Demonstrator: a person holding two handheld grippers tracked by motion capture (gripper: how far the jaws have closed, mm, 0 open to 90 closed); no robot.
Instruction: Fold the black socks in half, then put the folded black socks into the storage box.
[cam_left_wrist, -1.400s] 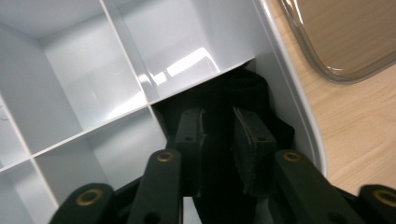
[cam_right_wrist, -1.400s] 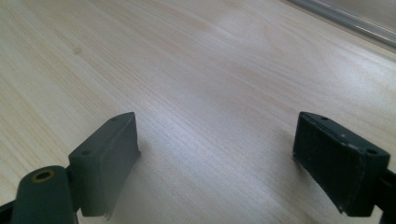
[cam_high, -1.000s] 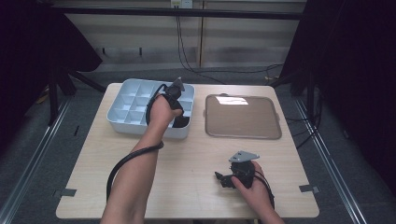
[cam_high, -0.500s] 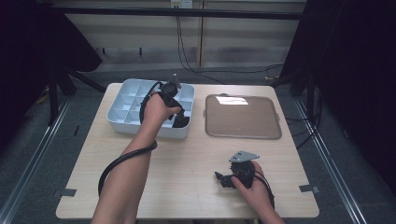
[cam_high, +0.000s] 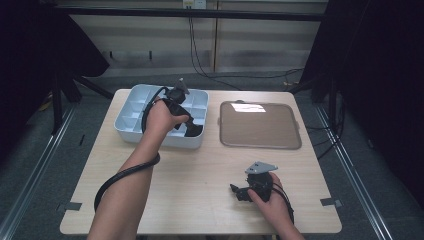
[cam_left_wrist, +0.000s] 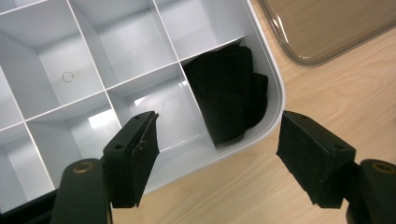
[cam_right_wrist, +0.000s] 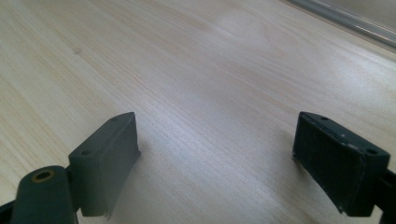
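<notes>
Left jaws: my left gripper (cam_left_wrist: 217, 161) has its jaws wide apart and holds nothing; it hangs over the near corner of the white divided tray (cam_left_wrist: 273, 84), touching nothing.
Right jaws: my right gripper (cam_right_wrist: 219, 163) is also spread wide and empty, low over the bare wooden table (cam_right_wrist: 187, 60); I cannot tell if it rests on the wood.
Thing in hand: a black folded cloth (cam_left_wrist: 229, 98) lies in the corner compartment of the tray, partly leaning on the divider wall. In the high view I see the cloth (cam_high: 192, 131) at the near right corner, just beside my left hand (cam_high: 159, 119).
Around: the brown flat tray (cam_high: 260, 125) lies to the right of the white tray, apart from it and with nothing on it.
Risk one: if I go down as I am, one jaw may land on the rim or the divider, and I may pinch plastic instead of cloth.
Risk two: the cloth is soft and folded, so I may catch only one layer and it could unfold or slip.
Risk three: the tray looks light; a pull sideways could drag it along the table.
</notes>
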